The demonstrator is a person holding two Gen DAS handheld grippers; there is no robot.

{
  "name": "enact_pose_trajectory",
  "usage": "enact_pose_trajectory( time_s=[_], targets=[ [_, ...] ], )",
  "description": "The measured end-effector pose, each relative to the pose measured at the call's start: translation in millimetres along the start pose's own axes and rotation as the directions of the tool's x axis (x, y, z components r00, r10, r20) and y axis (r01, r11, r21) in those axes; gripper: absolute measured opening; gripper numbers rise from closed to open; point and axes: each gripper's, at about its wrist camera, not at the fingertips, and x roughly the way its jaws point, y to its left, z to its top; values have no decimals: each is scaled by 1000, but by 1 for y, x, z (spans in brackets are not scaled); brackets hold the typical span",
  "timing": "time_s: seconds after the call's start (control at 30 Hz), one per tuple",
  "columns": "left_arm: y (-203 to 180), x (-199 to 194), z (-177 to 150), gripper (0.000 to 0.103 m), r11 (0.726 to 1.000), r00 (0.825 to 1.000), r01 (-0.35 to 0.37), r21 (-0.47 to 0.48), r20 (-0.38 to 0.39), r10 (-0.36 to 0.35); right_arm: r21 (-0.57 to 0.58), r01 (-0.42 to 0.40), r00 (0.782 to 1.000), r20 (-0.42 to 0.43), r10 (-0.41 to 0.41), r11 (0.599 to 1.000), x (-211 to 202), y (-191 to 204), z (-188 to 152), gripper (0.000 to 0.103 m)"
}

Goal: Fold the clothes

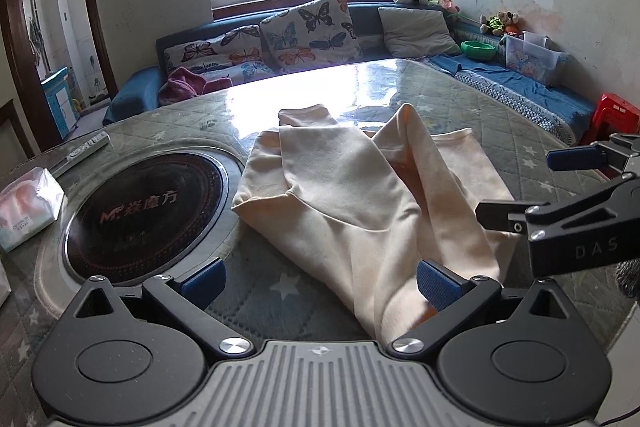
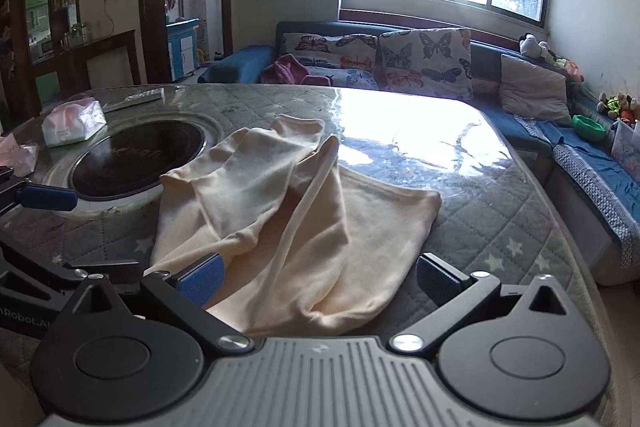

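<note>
1 garment, 2 grippers, 1 tissue pk, 1 remote

The left tongs are standing wide open at the near edge of the worktop, their blue pads well apart. A cream garment is lying crumpled on the quilted, star-printed cover, and its near end is reaching down between the pads, touching or just beside the right-hand one. The right tongs are coming in from the right side, also open, one finger hovering by the cloth's right edge. A round black hotplate is sitting left of the garment, with a tissue pack and a remote lying further left. A sofa with butterfly cushions is standing beyond, under a bright window.
</note>
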Motion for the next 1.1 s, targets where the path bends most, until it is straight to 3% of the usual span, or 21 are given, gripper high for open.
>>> enact_pose_trajectory(
  time_s=[0.27,0.47,0.67,0.73,0.87,1.0,1.07,1.1],
  targets=[
    [0,23,16,103,1000,1000,12,16,-5,-12,14,13,1000,-19,-13,1000,29,-15,18,102],
    [3,38,30,99,1000,1000,21,22,2,-21,21,-5,1000,-28,6,1000,55,-22,37,92],
    [11,51,37,89,999,999,36,15,-3,-35,-21,-34,998,-52,32,999,85,-21,56,72],
    [13,54,41,87,999,999,48,13,-3,-48,-35,-38,997,-70,35,999,96,-20,60,61],
    [17,60,51,86,997,997,71,1,-2,-71,-48,-69,993,-101,64,996,114,-19,64,54],
    [18,70,66,85,997,997,74,-10,-6,-74,-48,-105,988,-123,98,993,127,-18,64,30],
    [18,77,75,85,997,997,73,-20,-10,-73,-39,-111,988,-113,106,993,128,-20,62,23],
    [18,81,79,84,997,997,74,-28,-13,-75,-35,-113,989,-104,109,993,128,-21,61,14]
  ],
)
